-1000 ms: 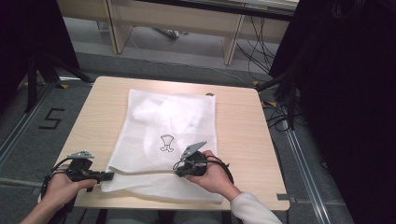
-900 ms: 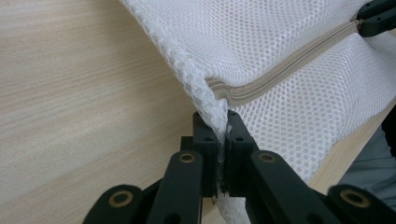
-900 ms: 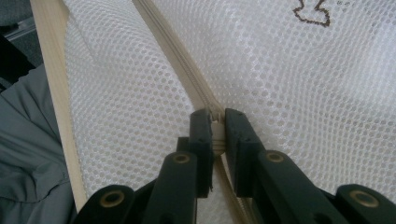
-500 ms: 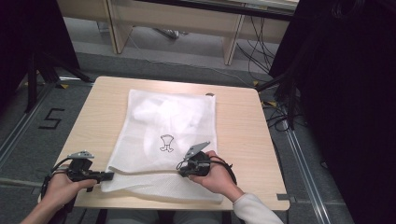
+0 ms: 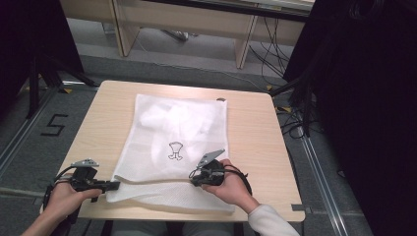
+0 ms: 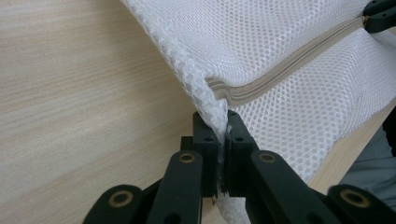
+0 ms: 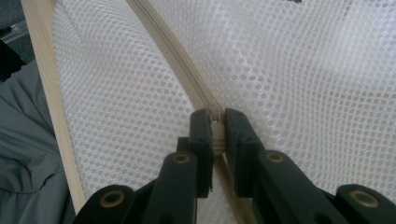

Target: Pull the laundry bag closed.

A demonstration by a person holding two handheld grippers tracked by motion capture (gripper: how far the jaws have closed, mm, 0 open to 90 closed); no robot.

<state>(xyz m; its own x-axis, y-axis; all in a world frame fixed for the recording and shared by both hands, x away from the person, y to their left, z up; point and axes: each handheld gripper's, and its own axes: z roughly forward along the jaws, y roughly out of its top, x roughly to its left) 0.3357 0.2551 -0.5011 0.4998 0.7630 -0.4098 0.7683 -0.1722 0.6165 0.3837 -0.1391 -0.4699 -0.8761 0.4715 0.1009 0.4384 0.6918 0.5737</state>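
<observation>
A white mesh laundry bag (image 5: 172,142) with a small black logo lies flat on the wooden table (image 5: 255,128). A beige zipper (image 5: 152,180) runs across it near the front edge. My left gripper (image 5: 114,185) is shut on the bag's left corner (image 6: 215,116), right where the zipper (image 6: 285,70) ends. My right gripper (image 5: 195,178) is shut on the zipper pull (image 7: 216,126), partway along the zipper line (image 7: 173,51). In the left gripper view the right gripper's black tip (image 6: 380,16) shows at the far end of the zipper.
The table's front edge (image 5: 162,214) lies just below the bag. A person's hands hold both grippers from the bottom of the high view. Cables and table legs stand on the floor behind and to the right. A "5" mark is on the floor at left.
</observation>
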